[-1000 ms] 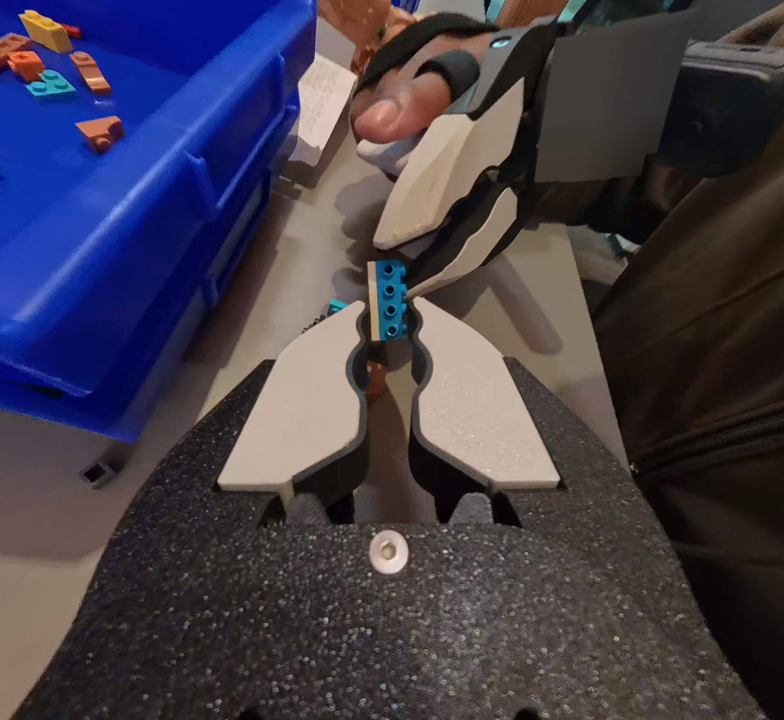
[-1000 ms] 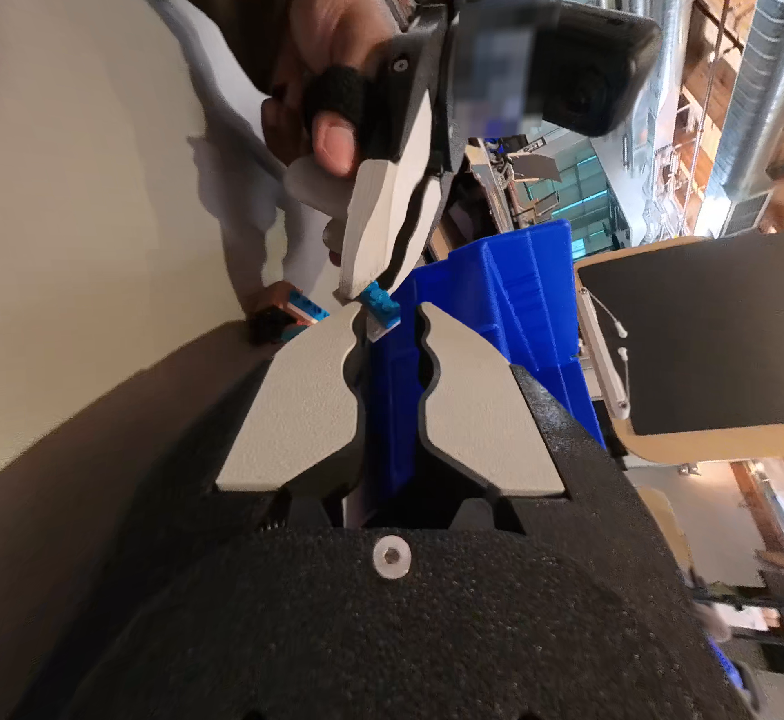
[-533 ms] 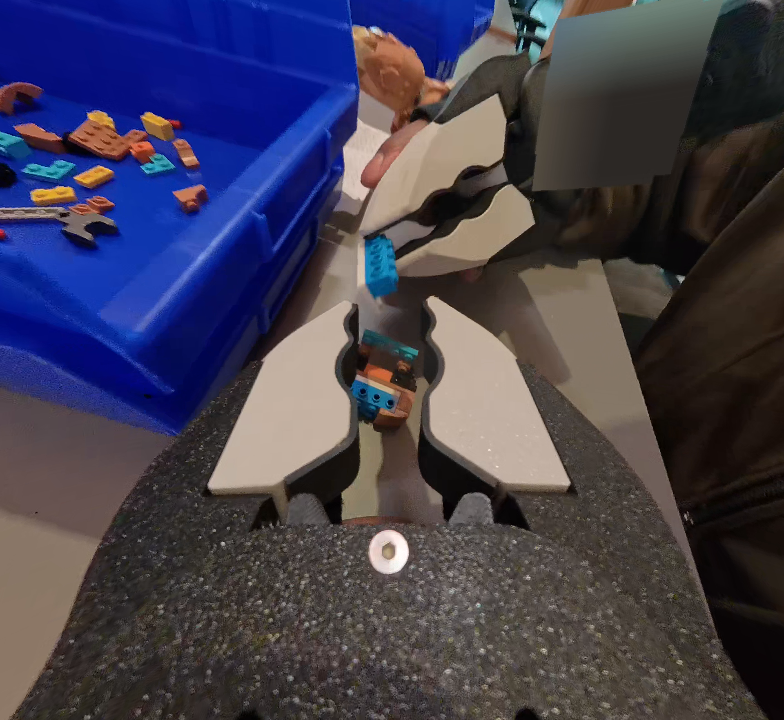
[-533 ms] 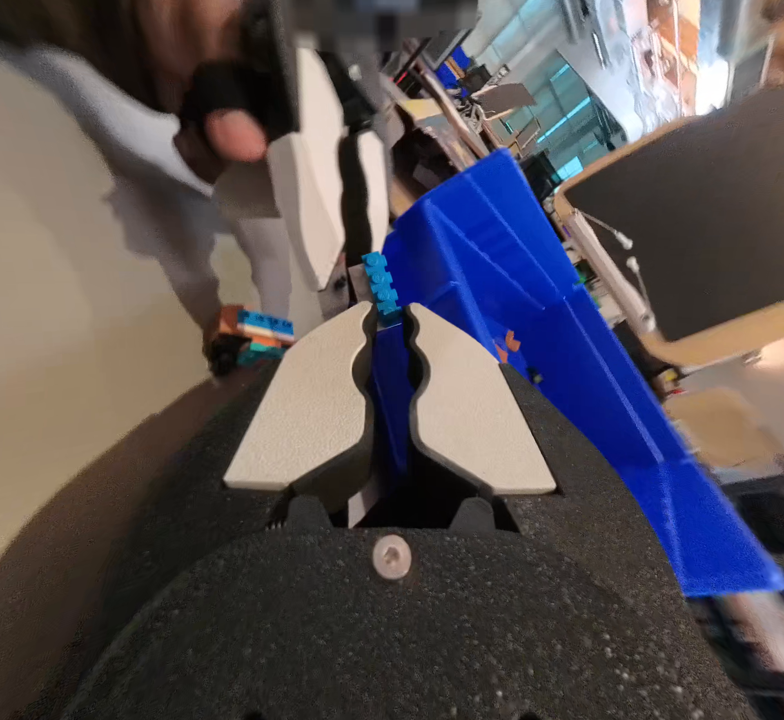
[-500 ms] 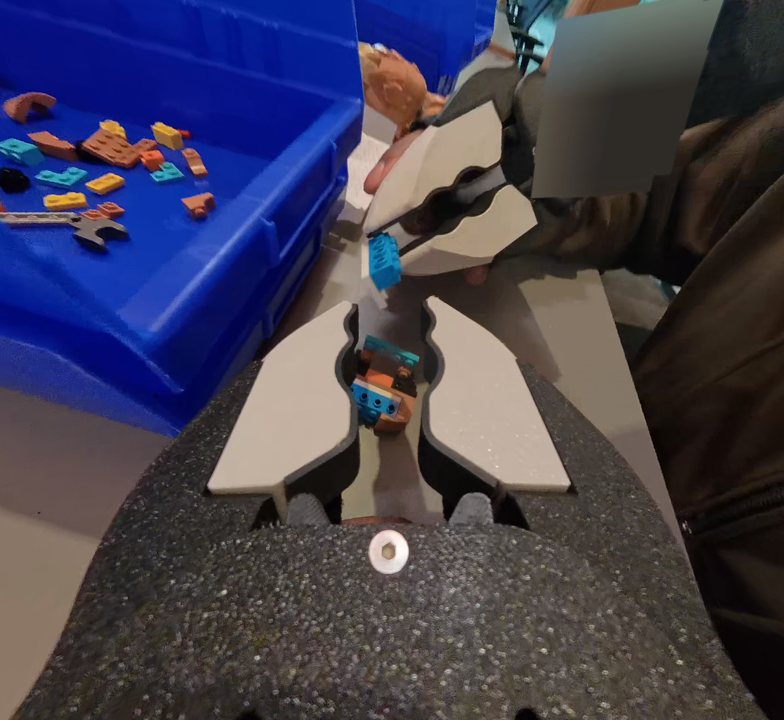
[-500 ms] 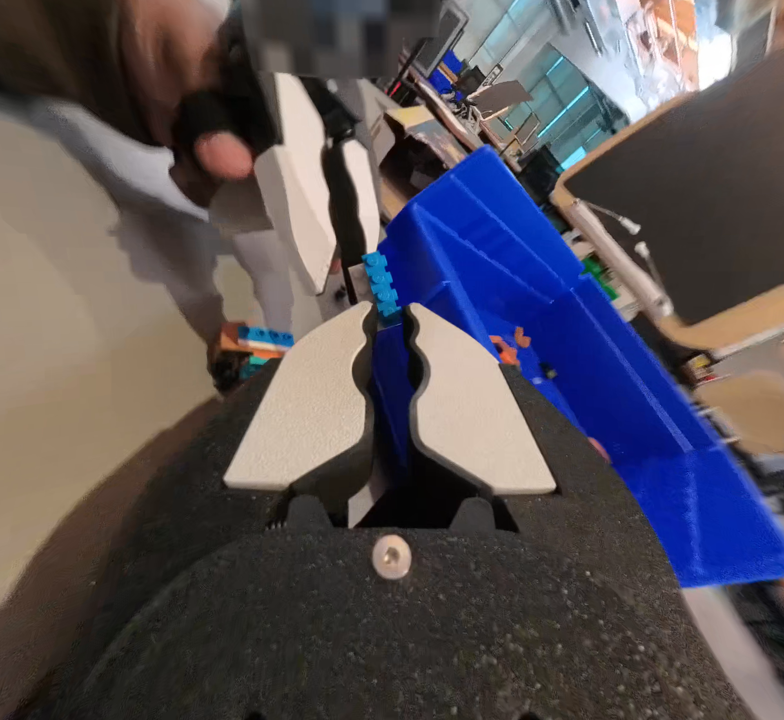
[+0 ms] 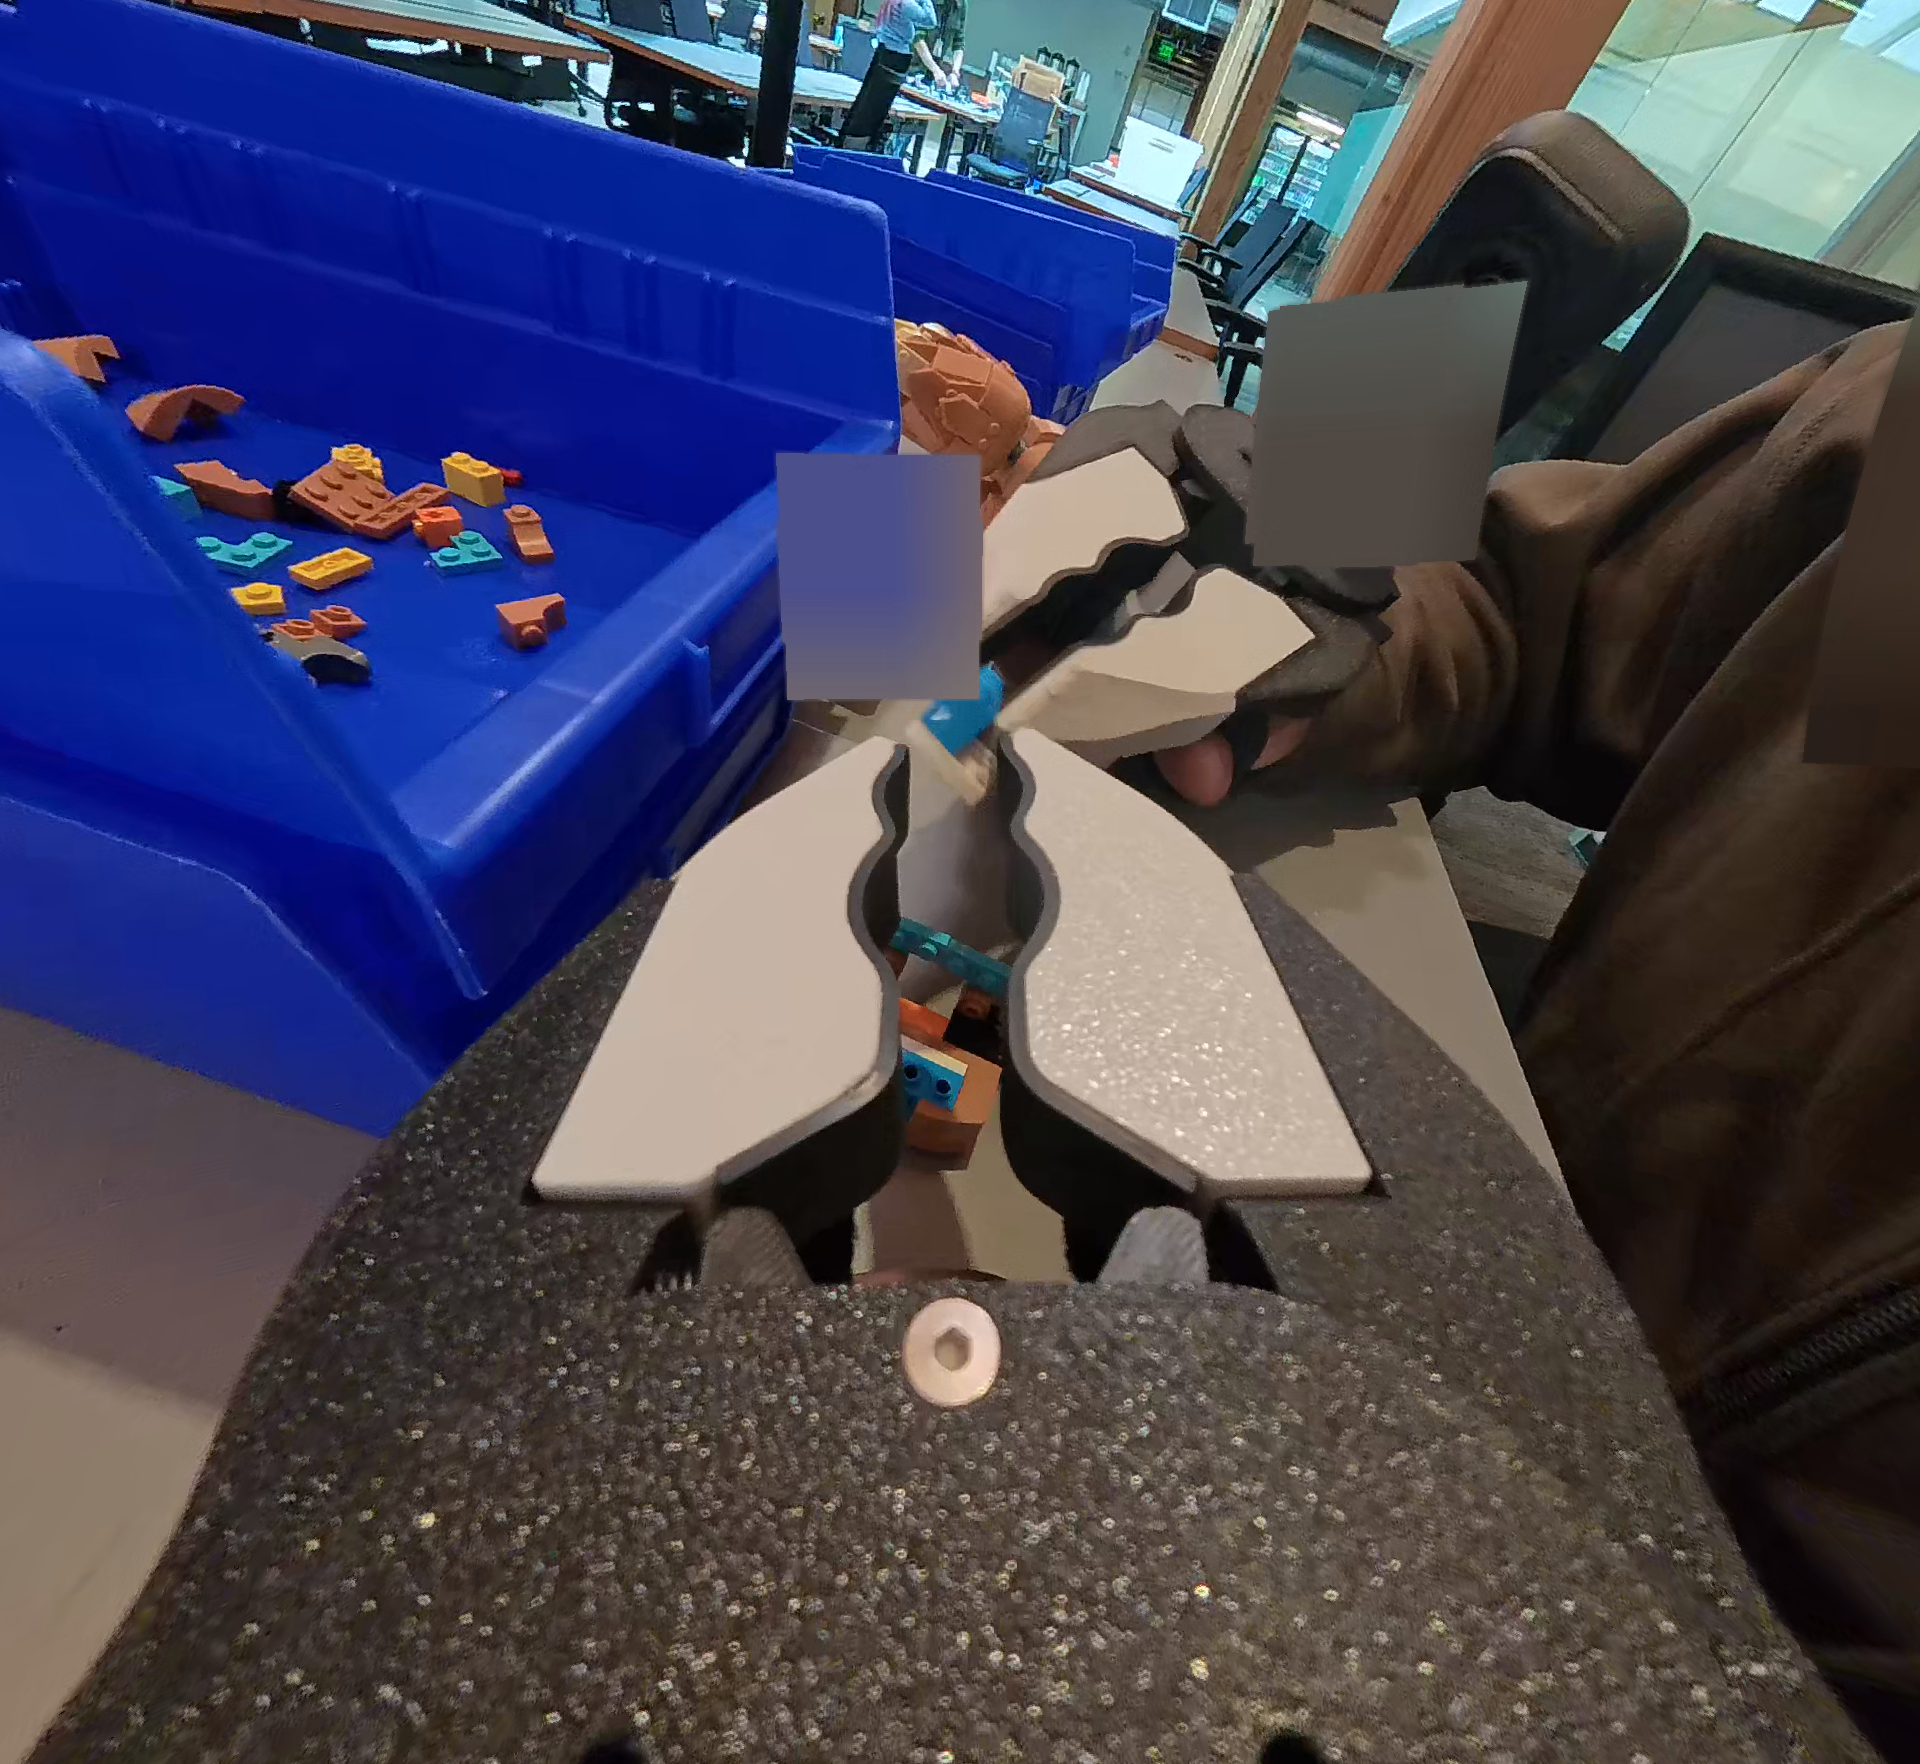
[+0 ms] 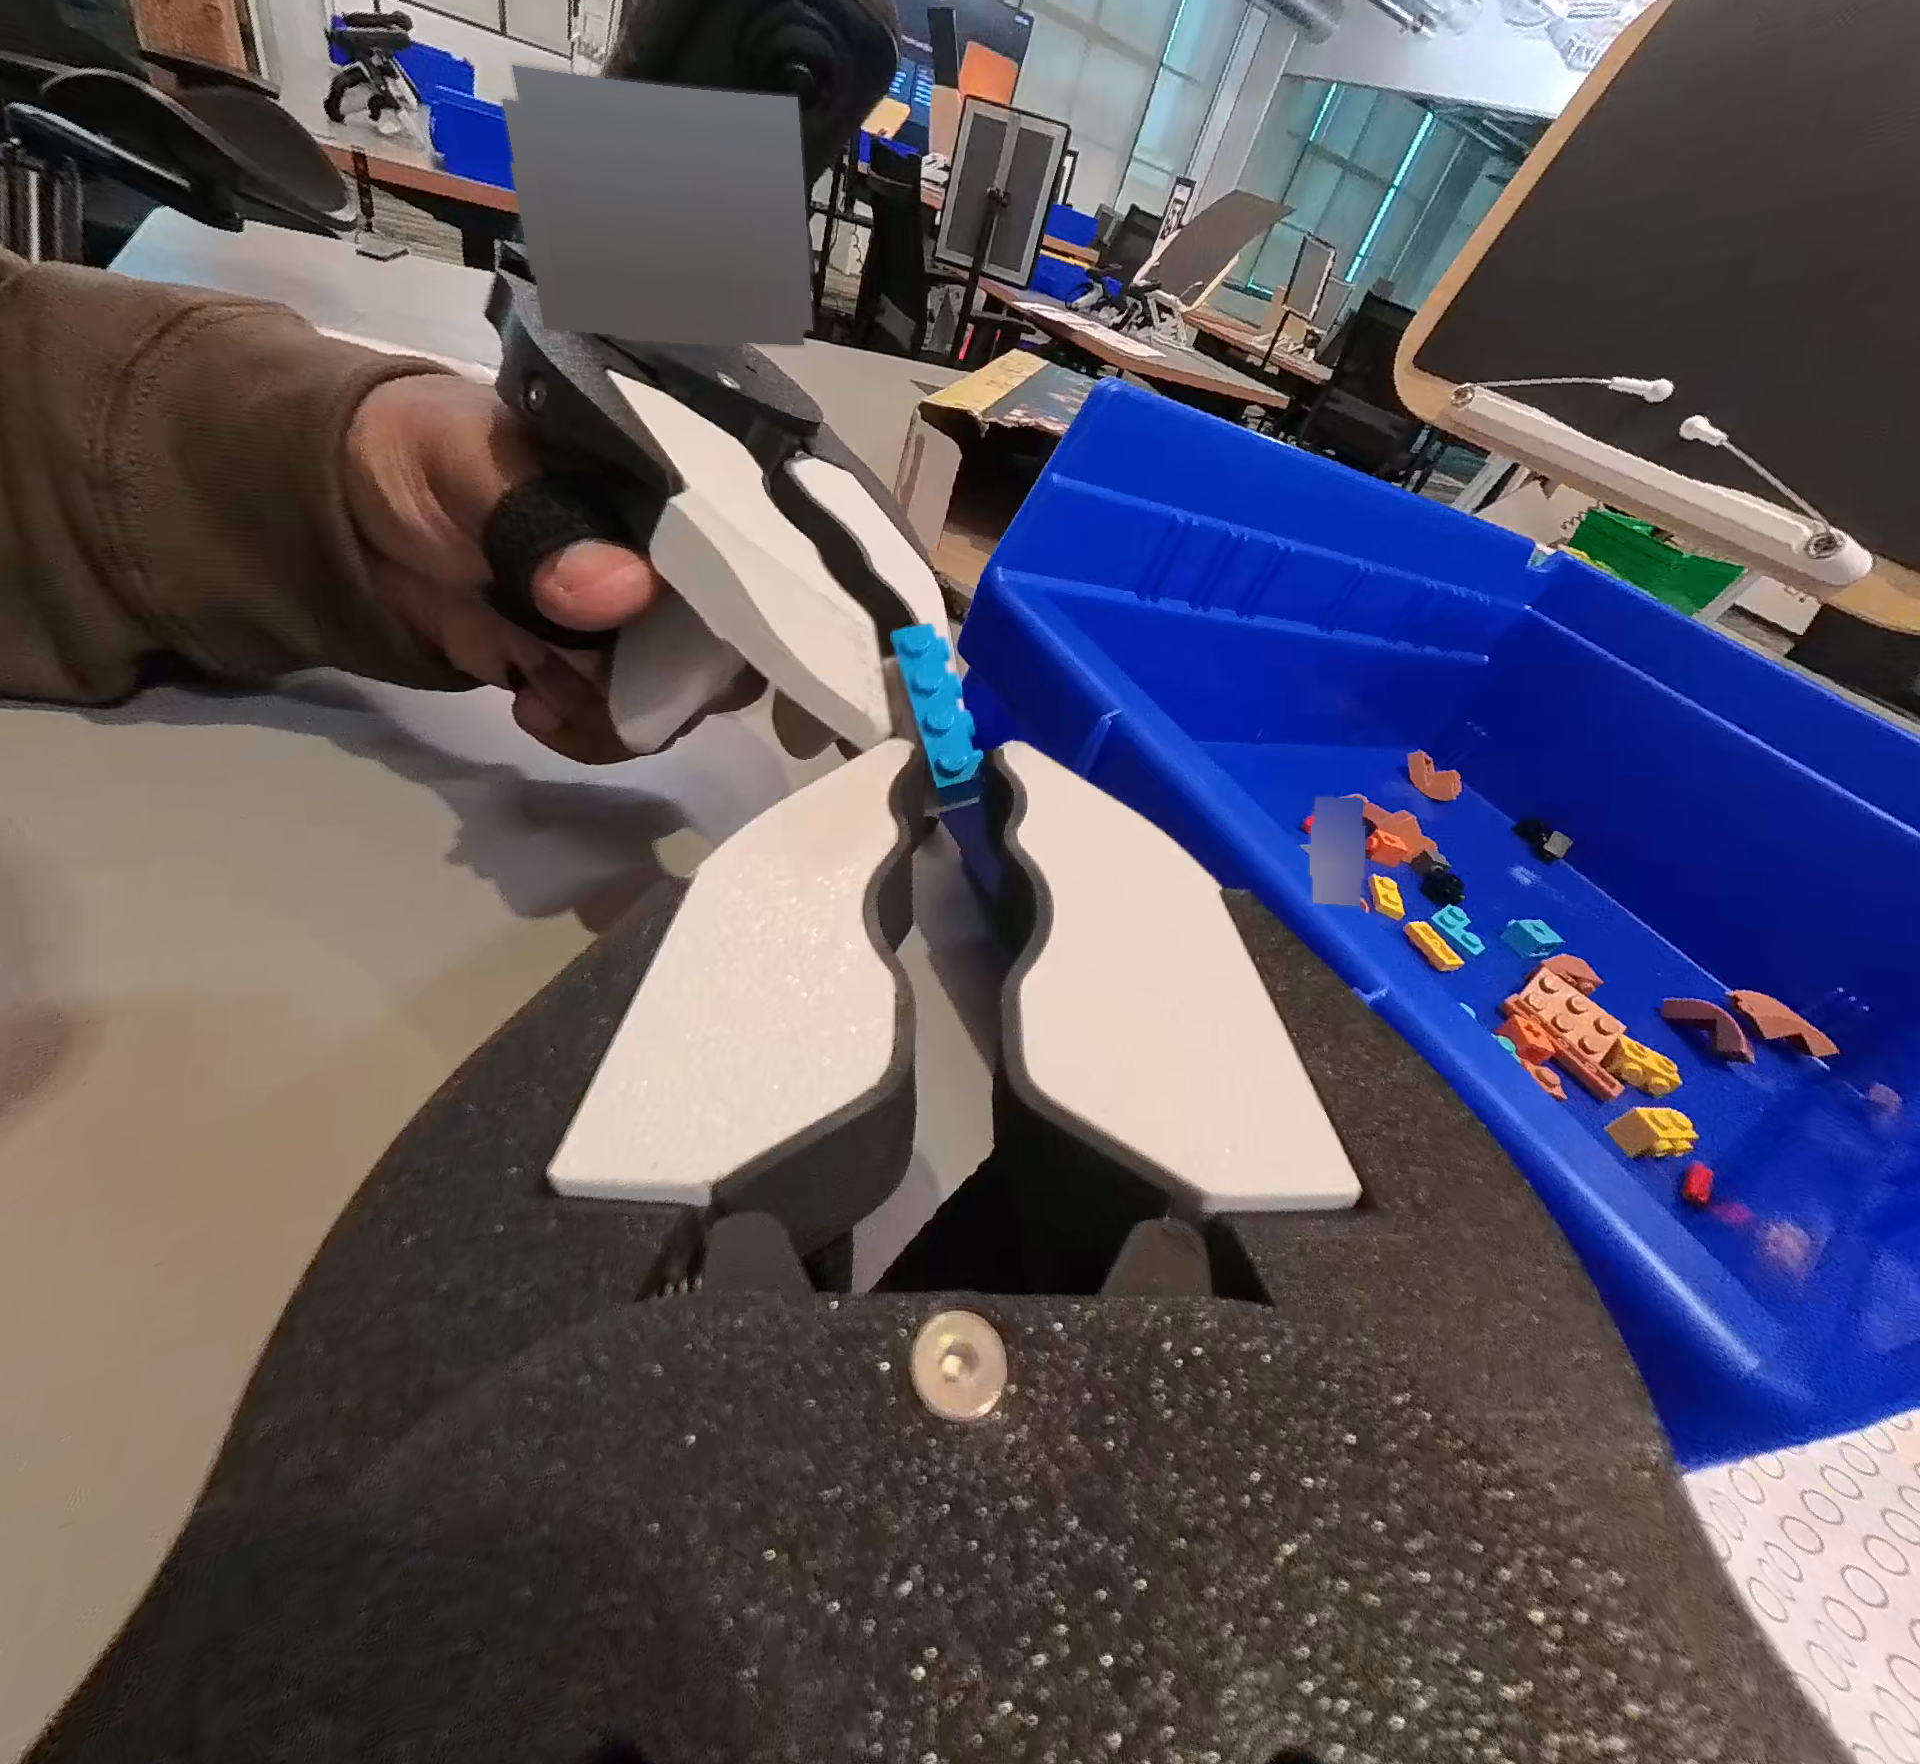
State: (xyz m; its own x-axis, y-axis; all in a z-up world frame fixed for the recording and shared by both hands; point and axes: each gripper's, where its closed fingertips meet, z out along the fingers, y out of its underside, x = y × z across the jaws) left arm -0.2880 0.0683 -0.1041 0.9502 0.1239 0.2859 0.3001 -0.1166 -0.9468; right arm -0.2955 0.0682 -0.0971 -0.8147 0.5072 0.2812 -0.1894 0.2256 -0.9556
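Two hand-held grippers meet over a grey bench just beside the blue bin. Between them is a bright blue studded brick backed by a thin white plate. The right gripper has its jaws clenched on the brick's lower end and holds it upright, close to the bin's near corner. Half a second earlier the left gripper stood clear of the brick with its jaws released. It has now come back in and its jaws have narrowed, with the brick's white-backed end lying right at their tips. Whether they are pinching it or only touching it cannot be told from either view.

A second ago the roles were reversed, with the left jaws holding the brick and the right ones reaching for it. A small orange, blue and teal brick assembly sits on the bench beside the bin's front wall, below the left jaws and apart from them. Loose orange, yellow and teal pieces lie scattered on the bin's floor.
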